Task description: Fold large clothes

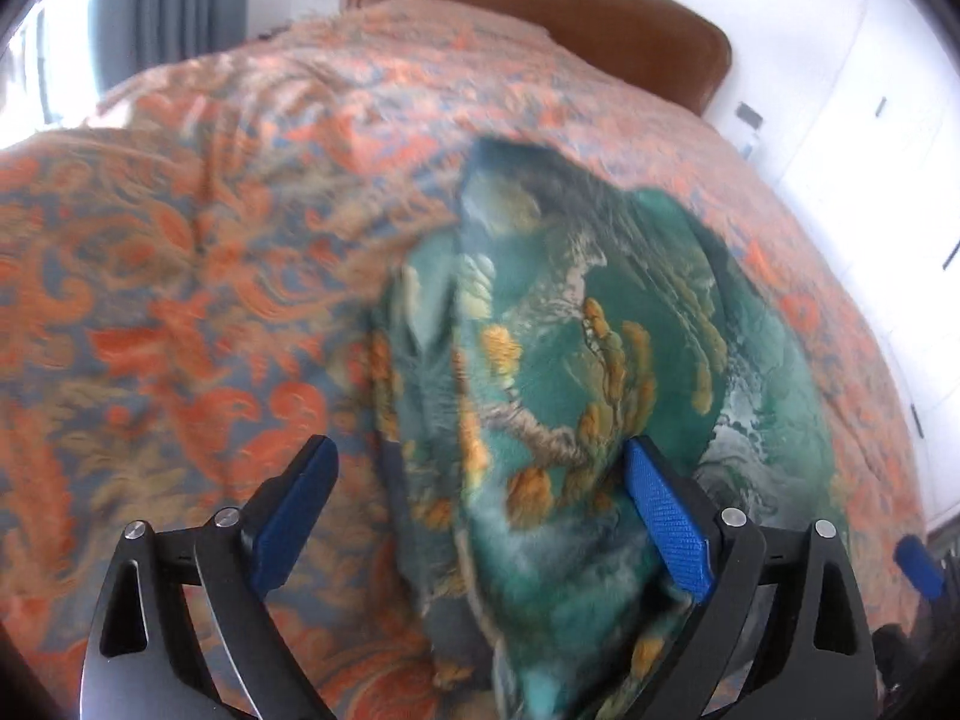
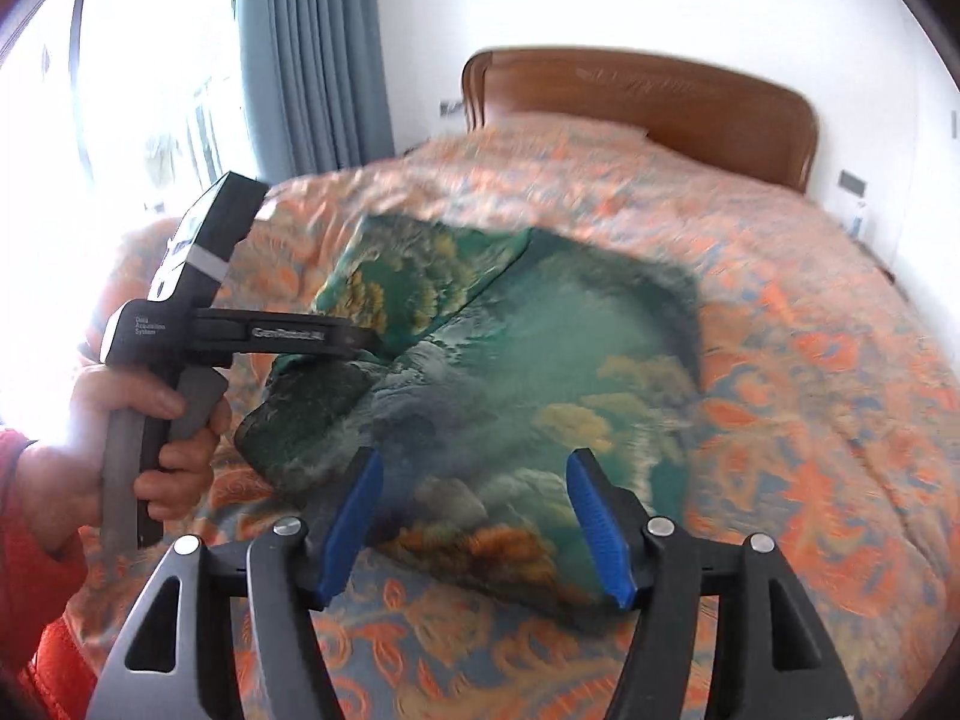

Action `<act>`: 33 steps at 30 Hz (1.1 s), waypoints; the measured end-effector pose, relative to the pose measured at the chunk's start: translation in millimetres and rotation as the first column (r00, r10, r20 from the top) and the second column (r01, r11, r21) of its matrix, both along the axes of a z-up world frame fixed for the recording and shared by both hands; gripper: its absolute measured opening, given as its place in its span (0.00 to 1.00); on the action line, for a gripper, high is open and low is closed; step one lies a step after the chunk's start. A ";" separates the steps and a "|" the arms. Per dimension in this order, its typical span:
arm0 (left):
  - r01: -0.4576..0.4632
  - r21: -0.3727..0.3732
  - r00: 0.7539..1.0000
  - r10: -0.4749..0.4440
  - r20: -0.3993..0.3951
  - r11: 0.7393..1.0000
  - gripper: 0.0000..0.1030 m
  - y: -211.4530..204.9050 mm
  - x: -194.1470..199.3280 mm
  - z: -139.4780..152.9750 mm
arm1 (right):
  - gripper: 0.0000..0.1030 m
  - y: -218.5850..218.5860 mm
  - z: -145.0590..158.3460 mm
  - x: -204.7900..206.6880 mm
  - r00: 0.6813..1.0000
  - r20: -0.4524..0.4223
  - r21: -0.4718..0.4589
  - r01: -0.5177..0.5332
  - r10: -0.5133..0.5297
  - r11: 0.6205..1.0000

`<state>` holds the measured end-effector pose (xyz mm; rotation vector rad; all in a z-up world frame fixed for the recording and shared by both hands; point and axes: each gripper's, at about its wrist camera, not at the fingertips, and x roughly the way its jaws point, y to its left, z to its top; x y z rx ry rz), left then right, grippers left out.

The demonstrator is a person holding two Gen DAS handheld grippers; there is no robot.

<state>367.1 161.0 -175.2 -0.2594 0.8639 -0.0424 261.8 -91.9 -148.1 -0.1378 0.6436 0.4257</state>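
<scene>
While both pairs of jaws stand apart with nothing pinched between their blue pads, the fold itself looks to be laid down. The left gripper [image 1: 480, 516] hangs above the near edge of the green printed garment [image 1: 570, 360], its pads well spread and clear of the cloth. The right gripper [image 2: 474, 528] also hangs open over the near end of the bundle, with fabric showing below the gap but not touching either pad.

Seen from the right wrist, the person's left hand [image 2: 150, 432], in a red sleeve [image 2: 42, 600], holds the other tool beside a raised flap at the garment's far-left corner; motion blur makes it hard to say whether that flap lies flat or is lifted.

The garment sits as a roughly rectangular folded stack near the middle of the bed [image 2: 810, 390], on an orange and blue patterned bedspread [image 1: 180, 300], well short of the wooden headboard [image 2: 648, 102]. A blue curtain [image 2: 306, 48] hangs by the bright window at left.

My reading is that one fold has just been released. Next would come either a fresh grip on two corners of one short edge to halve the stack, or smoothing that loose corner first.
</scene>
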 end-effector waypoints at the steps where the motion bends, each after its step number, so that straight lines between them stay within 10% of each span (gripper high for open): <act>1: -0.006 0.009 1.000 0.006 0.010 1.000 0.93 1.5 -2.9 4.6 | 0.65 -8.2 2.0 -5.2 1.000 0.015 0.005 0.010 -0.010 1.000; 19: 0.008 0.245 0.990 -0.043 0.136 0.970 0.94 -18.7 -39.8 60.2 | 0.65 -57.4 -10.2 -52.2 0.994 -0.007 0.019 0.106 -0.106 0.994; 26: 0.196 -0.195 0.973 -0.215 -0.081 0.961 0.94 26.6 12.2 24.1 | 0.65 -86.0 -5.2 -16.1 0.989 -0.107 0.118 0.114 -0.101 0.986; 33: 0.236 -0.396 0.950 -0.297 -0.098 0.887 0.95 50.9 37.6 -21.0 | 0.65 -147.4 -10.2 60.7 0.942 -0.308 0.313 0.230 -0.131 0.922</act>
